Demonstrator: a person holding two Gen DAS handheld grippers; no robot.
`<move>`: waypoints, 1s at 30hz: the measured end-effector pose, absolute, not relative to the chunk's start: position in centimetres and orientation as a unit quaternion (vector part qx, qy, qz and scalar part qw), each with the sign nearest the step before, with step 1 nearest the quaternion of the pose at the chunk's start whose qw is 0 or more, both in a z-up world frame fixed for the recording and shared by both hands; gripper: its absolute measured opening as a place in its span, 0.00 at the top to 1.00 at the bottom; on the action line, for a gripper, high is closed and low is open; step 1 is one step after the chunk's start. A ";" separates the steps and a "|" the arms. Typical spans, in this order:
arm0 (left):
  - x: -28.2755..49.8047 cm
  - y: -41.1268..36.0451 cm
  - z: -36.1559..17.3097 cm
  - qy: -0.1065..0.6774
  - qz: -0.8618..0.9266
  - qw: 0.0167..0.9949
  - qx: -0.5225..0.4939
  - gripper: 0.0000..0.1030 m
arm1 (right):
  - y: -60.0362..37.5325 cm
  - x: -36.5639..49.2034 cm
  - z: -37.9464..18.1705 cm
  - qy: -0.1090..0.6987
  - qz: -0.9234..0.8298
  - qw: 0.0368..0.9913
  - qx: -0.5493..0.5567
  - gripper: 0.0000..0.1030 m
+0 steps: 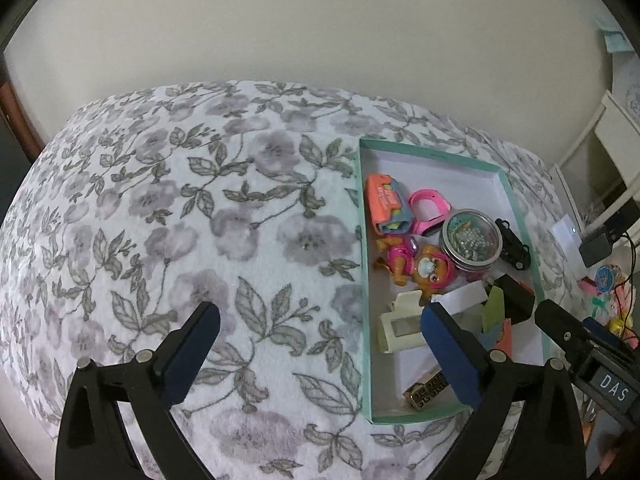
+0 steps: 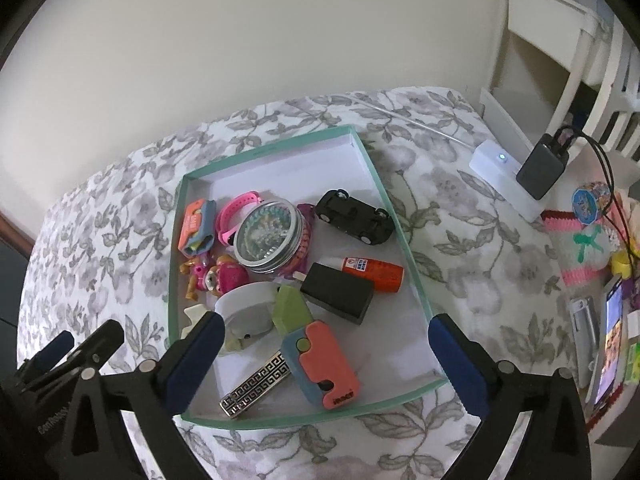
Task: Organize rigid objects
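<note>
Teal-rimmed box [image 2: 372,160] sits on the floral cloth [image 1: 200,200], already holding everything rigid in view, left to right: orange case [image 2: 196,224], pink band [image 2: 236,212], puppy figure [image 2: 218,276], bead tin [image 2: 270,236], black toy car [image 2: 354,216], black block [image 2: 338,292], orange glue bottle [image 2: 378,272]. Left gripper [image 1: 320,352] spread, empty, over bare cloth. Right gripper [image 2: 326,354] spread, empty, above the box. Sorting looks nearly done; nothing loose on the cloth.

Floral bedspread [image 1: 200,220], white shelf [image 2: 560,48], power bank [image 2: 542,170].
</note>
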State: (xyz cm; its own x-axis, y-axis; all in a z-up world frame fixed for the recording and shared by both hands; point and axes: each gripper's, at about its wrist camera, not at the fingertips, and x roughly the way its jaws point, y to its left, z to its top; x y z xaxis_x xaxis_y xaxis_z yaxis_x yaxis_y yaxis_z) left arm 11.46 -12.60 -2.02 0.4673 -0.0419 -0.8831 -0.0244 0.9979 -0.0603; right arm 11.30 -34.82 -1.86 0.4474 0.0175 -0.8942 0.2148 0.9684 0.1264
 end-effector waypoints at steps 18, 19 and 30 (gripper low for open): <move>7.2 -10.7 0.7 0.493 -0.002 0.870 -0.015 0.02 | -31.0 8.2 -1.0 0.527 -0.043 0.847 0.056 0.00; 6.8 -10.4 0.9 0.493 -0.002 0.870 -0.020 0.02 | -30.6 7.7 -0.9 0.526 -0.046 0.848 0.046 0.00; 2.5 -7.9 2.7 0.481 0.008 0.877 -0.023 0.02 | -29.1 3.3 1.7 0.495 -0.062 0.866 0.025 0.00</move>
State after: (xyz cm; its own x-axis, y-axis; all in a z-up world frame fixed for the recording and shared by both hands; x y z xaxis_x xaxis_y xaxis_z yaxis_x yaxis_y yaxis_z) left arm 2.50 -7.88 2.71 0.5379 -0.0082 -0.8430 -0.0369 0.9988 -0.0332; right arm 3.35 -29.08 1.74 0.5016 -0.0817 -0.8613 0.1323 0.9911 -0.0170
